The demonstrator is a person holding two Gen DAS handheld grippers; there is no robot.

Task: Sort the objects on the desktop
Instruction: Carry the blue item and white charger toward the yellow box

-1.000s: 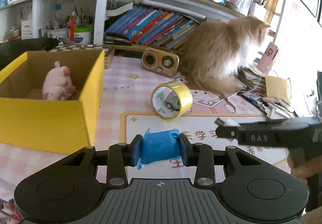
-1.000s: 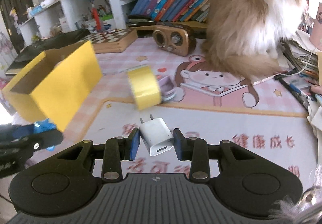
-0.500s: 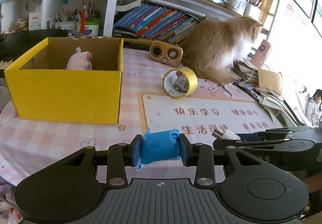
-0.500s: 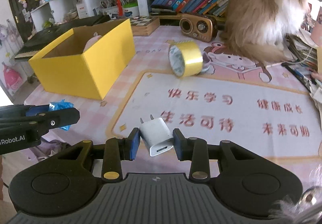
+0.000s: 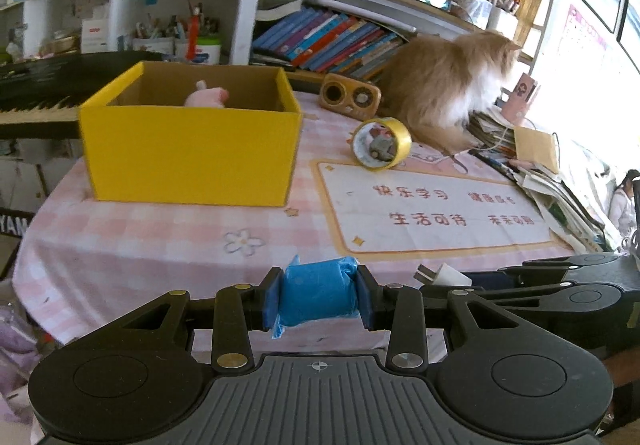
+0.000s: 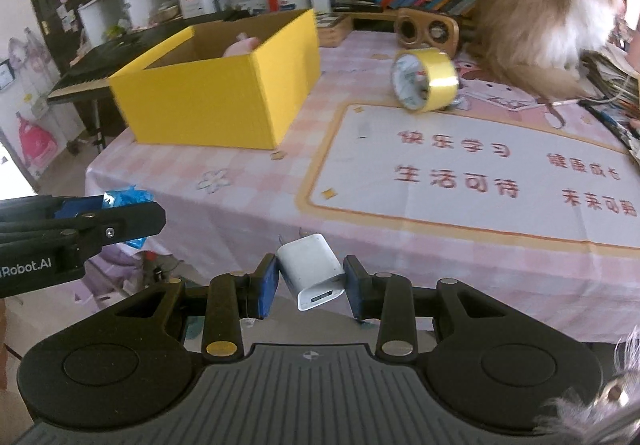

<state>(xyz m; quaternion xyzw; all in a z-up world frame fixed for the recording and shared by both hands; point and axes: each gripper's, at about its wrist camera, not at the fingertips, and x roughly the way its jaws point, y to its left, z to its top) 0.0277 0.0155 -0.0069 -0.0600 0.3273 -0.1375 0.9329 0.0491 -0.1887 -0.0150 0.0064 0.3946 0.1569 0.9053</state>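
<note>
While the left gripper (image 5: 318,299) pinches a blue roll (image 5: 316,297) short of the yellow box (image 5: 192,157), the right gripper (image 6: 310,281) clamps a white charger (image 6: 314,269), right of that box

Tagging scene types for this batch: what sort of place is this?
Probably a home study or child's room: crowded bookshelves, a cat sitting on the desk's pink checked cover, and a keyboard piano alongside.

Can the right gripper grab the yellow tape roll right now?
Probably not yet. The right gripper is already shut on a white charger, so its fingers are full. The yellow tape roll sits unobstructed farther across the table, beside the cat.
</note>
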